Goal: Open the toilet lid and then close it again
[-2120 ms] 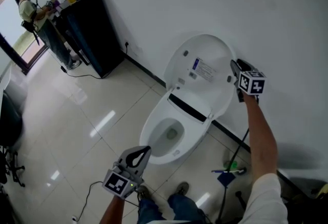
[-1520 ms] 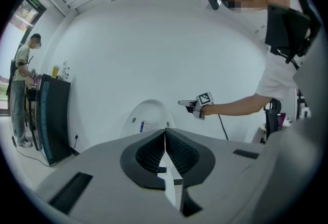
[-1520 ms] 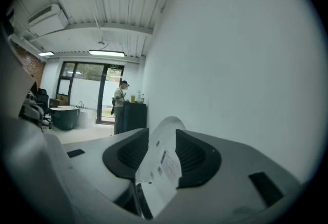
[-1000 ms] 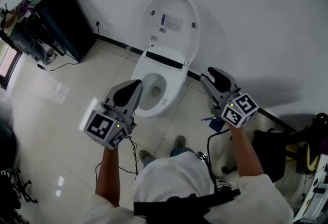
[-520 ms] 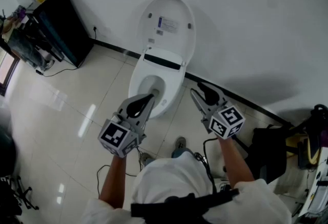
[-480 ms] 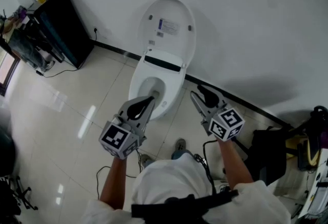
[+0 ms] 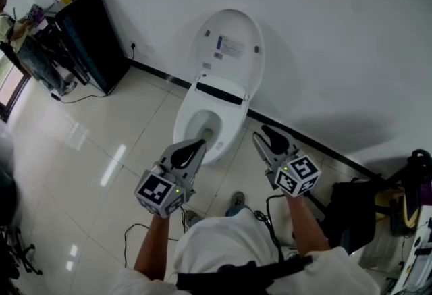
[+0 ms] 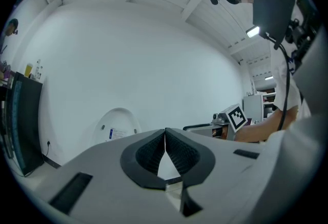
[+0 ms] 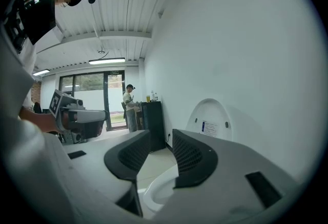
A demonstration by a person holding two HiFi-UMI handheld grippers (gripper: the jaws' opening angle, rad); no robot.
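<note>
The white toilet stands against the wall with its lid (image 7: 227, 50) raised upright and the bowl (image 7: 202, 128) uncovered. Both grippers hang in front of my body, short of the bowl and touching nothing. My left gripper (image 7: 192, 147) is shut, its pads meeting with nothing between them (image 8: 165, 131). My right gripper (image 7: 265, 133) stands to the right of the bowl with a narrow empty gap between its fingers (image 9: 161, 133). The lid (image 8: 117, 124) shows small beyond the left jaws. In the right gripper view the lid (image 9: 211, 118) and the bowl (image 9: 159, 189) appear past the jaws.
A black cabinet (image 7: 94, 37) with bottles on top stands at the wall to the left, and a person (image 7: 10, 17) stands beside it. A cable (image 7: 135, 233) trails over the tiled floor. Dark bags (image 7: 405, 199) sit at the right edge.
Two seconds ago my right gripper was up at the raised lid's edge; it has since come away and down. Both grippers have drawn back toward my body. The lid has stayed upright.
</note>
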